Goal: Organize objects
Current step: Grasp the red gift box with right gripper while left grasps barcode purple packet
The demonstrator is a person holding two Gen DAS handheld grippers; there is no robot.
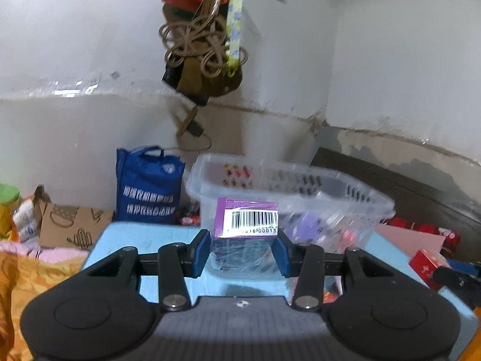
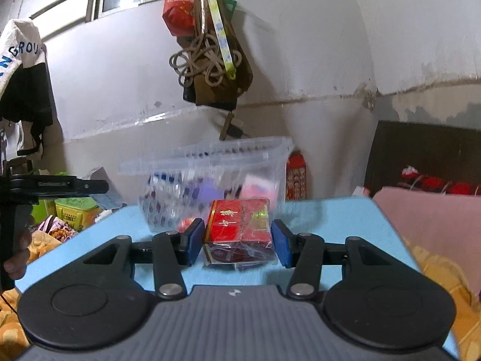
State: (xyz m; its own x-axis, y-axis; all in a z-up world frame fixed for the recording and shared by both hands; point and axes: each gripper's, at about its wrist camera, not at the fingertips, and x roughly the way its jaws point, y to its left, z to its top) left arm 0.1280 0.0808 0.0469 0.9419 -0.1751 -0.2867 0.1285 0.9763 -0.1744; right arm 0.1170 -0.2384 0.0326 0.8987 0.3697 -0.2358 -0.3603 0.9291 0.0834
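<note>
since the left wrist view has the left gripper [image 1: 243,252] clamped on a purple box [image 1: 247,217] at frame centre, just short of the clear basket [image 1: 354,192] that already has stuff in it, i'd guess we're midway. the right wrist view adds the right gripper [image 2: 238,245] clamped on a red box [image 2: 239,225] at centre, plus a hand [image 2: 18,255] at lower left.

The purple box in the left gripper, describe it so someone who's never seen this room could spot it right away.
Start at the light blue table and the clear plastic basket standing on it. In front of the basket, the left gripper holds the purple box between its blue pads. It alone shows a white barcode label facing the camera; the box in the right gripper is red.
</note>
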